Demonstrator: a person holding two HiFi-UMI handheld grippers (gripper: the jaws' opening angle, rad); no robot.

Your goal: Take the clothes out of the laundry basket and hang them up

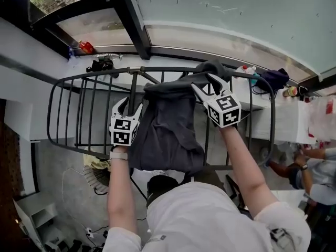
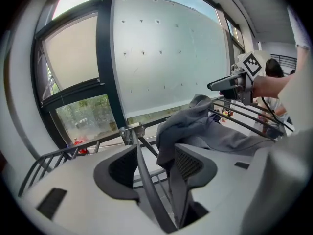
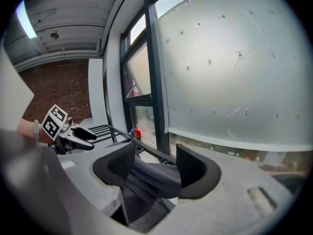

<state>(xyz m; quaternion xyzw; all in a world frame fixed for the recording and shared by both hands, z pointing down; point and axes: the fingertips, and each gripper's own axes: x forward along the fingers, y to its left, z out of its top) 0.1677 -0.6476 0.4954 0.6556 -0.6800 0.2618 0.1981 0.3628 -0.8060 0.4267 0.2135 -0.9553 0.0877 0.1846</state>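
A dark grey garment [image 1: 168, 125] hangs folded over the top rail of a black metal drying rack [image 1: 73, 104]. My left gripper [image 1: 131, 105] stands open at the garment's left edge. In the left gripper view one thin rack bar [image 2: 146, 180] runs between the open jaws [image 2: 155, 165], and the cloth [image 2: 195, 126] lies just past the right jaw. My right gripper [image 1: 203, 83] is open at the garment's upper right corner. In the right gripper view a fold of the cloth [image 3: 151, 173] lies loosely between the wide jaws [image 3: 155, 163]; the pads do not press on it.
Frosted window glass [image 1: 236, 9] with dark frames stands right behind the rack. A red bottle [image 1: 86, 47] and a small dark object [image 1: 102, 64] sit on the ledge. A dark blue cloth [image 1: 273, 79] hangs at the rack's right end. Another person [image 1: 315, 167] is at the far right.
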